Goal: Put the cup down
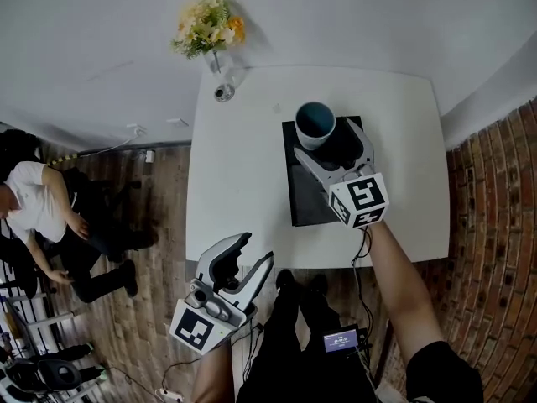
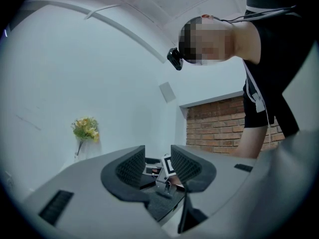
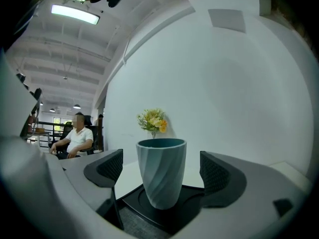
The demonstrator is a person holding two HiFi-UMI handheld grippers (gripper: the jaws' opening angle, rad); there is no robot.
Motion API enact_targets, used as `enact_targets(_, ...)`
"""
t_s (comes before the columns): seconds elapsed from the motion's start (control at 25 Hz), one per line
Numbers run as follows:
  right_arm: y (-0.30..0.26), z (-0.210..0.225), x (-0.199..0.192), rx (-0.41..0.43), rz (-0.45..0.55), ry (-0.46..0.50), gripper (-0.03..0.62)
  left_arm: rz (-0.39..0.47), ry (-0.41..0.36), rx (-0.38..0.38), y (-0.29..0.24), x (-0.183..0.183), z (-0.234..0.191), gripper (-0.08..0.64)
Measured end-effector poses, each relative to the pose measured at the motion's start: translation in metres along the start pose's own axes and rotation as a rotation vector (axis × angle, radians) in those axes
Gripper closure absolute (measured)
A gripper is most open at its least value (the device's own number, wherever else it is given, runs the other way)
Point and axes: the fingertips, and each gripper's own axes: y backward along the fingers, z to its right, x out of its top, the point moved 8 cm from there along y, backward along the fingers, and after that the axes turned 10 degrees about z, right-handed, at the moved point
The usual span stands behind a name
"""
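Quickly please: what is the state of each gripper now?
Left gripper: open, empty.
Right gripper: open; teal cup stands between its fingers, not gripped.

1. A pale blue-grey cup (image 3: 161,176), ribbed in a spiral swirl and teal inside, stands on a black mat (image 1: 304,200).
2. The table (image 1: 235,175) is white. At its far left corner, a bouquet (image 1: 207,25) shows yellow, cream and green.
3. The left gripper (image 1: 254,252) and right gripper (image 1: 327,139) are light grey with black ridged pads (image 3: 214,173). The marker cube (image 1: 361,200) carries black-and-white squares.
4. The brick wall (image 1: 495,191) on the right is red-brown, and the plank floor (image 1: 143,250) on the left is brown.
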Motion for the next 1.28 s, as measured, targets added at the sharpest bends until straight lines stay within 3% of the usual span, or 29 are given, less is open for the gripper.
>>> enact_targets(0.32, 0.044, -0.003, 0.026, -0.043, -0.02, -0.07, 0.124, -0.017, -0.01, -0.015, 0.001, 0.011, 0.011, 0.408)
enact_targets(0.72, 0.108, -0.031, 0.083, 0.081, -0.04, -0.052, 0.148, -0.039, -0.018, -0.049, 0.002, 0.022, 0.035, 0.408)
enact_targets(0.96, 0.152, -0.052, 0.113, 0.077, -0.028, -0.051, 0.275, -0.05, -0.021, -0.088, 0.011, 0.027, 0.054, 0.408)
enact_targets(1.04, 0.167, -0.06, 0.12, 0.066, -0.034, -0.045, 0.344, -0.049, -0.028, -0.103, 0.013, 0.029, 0.061, 0.408)
enact_targets(1.16, 0.187, -0.069, 0.131, 0.034, -0.028, -0.009, 0.505, -0.041, -0.031, -0.122, 0.013, 0.034, 0.069, 0.408)
enact_targets(1.28, 0.206, -0.076, 0.142, 0.023, -0.01, 0.008, 0.552, -0.03, -0.024, -0.13, 0.013, 0.037, 0.078, 0.408)
